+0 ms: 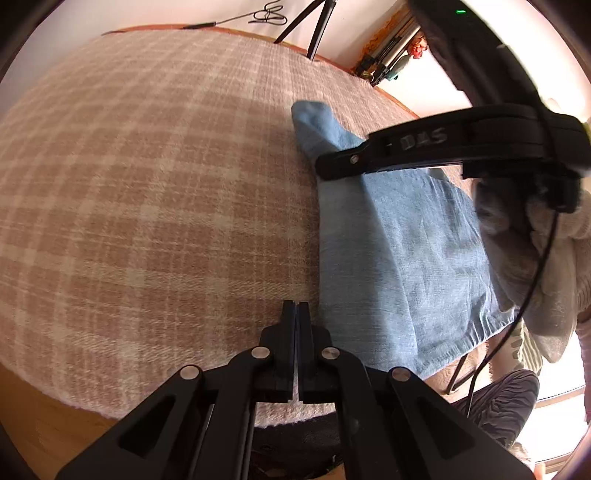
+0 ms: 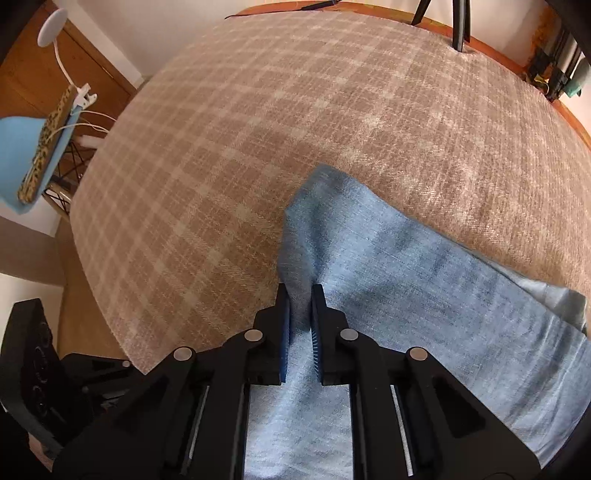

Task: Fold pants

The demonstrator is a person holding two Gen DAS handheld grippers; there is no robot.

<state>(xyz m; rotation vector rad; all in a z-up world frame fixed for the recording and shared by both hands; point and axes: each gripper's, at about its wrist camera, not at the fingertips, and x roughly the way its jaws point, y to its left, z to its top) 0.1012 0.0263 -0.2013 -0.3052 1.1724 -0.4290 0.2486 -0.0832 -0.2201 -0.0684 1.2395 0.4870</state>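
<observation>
Light blue denim pants (image 1: 399,251) lie folded on a beige plaid blanket (image 1: 147,184). My left gripper (image 1: 296,306) hovers over the blanket just left of the pants' edge, its jaws shut with nothing between them. In the left wrist view my right gripper (image 1: 325,166) reaches in from the right onto the far part of the pants. In the right wrist view my right gripper (image 2: 300,291) is shut on a raised fold of the pants (image 2: 424,266), with denim pinched between its blue pads (image 2: 284,332).
The blanket (image 2: 258,129) covers a wooden table whose rim (image 2: 554,103) shows at the far right. Tripod legs (image 1: 317,26) stand at the back. A blue chair (image 2: 22,155) with a leopard-print item is at the left. A person's pale sleeve (image 1: 554,251) is at right.
</observation>
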